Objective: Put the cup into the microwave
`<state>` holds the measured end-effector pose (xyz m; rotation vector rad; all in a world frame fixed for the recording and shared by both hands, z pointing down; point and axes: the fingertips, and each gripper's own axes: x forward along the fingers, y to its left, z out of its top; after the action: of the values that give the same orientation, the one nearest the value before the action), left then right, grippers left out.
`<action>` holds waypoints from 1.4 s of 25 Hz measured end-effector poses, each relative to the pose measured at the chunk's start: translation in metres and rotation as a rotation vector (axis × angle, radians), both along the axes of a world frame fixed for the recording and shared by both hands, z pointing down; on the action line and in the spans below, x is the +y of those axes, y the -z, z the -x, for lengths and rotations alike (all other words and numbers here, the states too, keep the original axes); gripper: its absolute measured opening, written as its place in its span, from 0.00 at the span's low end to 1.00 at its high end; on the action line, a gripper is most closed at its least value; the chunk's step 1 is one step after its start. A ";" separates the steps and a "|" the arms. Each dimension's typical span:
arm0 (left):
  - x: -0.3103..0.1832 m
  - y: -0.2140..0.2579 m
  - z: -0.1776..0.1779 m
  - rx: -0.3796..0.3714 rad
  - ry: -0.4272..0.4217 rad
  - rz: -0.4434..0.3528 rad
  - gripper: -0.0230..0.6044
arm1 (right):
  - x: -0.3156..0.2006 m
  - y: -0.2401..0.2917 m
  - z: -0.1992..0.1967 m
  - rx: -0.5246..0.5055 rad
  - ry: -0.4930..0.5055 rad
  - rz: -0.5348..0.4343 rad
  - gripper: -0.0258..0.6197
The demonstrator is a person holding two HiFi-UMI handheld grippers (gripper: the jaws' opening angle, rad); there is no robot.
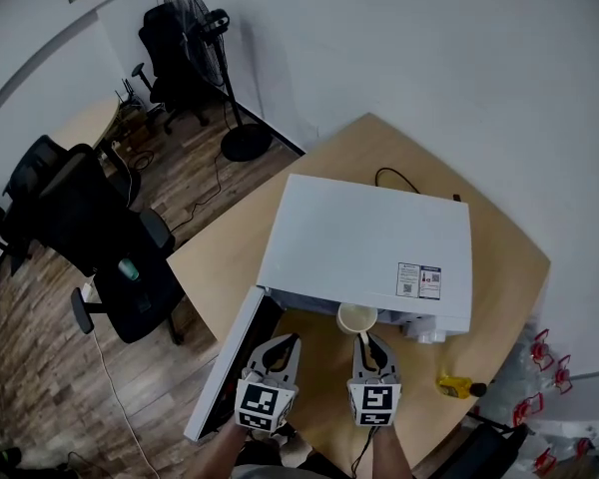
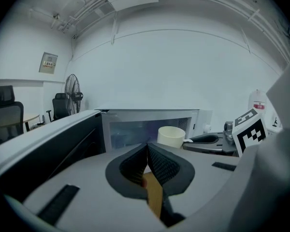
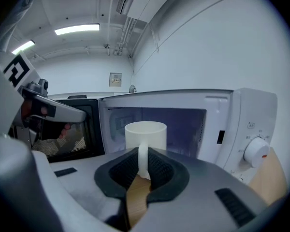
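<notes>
While door (image 1: 230, 362) stands open left of left gripper (image 2: 147, 148), jaws clenched empty, right gripper (image 3: 142, 153) pinches cup (image 3: 145, 135) by its handle, just ahead, short of microwave (image 3: 183, 120) mouth. Risk: thin grip, cup swings, clips frame.

Straight ahead of my right fingers (image 3: 160, 170) the microwave (image 1: 369, 238) gapes open; its door (image 1: 230, 367) stands swung wide, left of my left fingers (image 2: 163, 166).
</notes>
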<state>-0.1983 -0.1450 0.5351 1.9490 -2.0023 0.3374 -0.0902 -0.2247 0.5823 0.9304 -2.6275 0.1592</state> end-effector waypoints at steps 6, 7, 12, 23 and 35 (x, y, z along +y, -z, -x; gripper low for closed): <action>-0.004 -0.010 0.005 0.003 0.018 0.016 0.07 | -0.010 -0.016 0.006 0.006 0.006 0.015 0.11; -0.005 -0.012 0.006 0.004 0.020 0.019 0.07 | -0.012 -0.019 0.007 0.007 0.005 0.017 0.11; -0.010 -0.020 0.010 0.010 0.031 0.032 0.07 | -0.021 -0.031 0.010 0.004 -0.008 0.028 0.11; -0.022 -0.033 0.012 0.025 0.039 0.055 0.07 | -0.044 -0.036 0.022 -0.023 -0.018 0.016 0.11; -0.024 -0.038 0.015 0.030 0.053 0.062 0.07 | -0.051 -0.040 0.031 -0.040 -0.021 0.008 0.12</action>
<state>-0.2134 -0.1691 0.5729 1.8497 -1.9959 0.3507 -0.1214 -0.2760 0.6224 0.9626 -2.6521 0.1955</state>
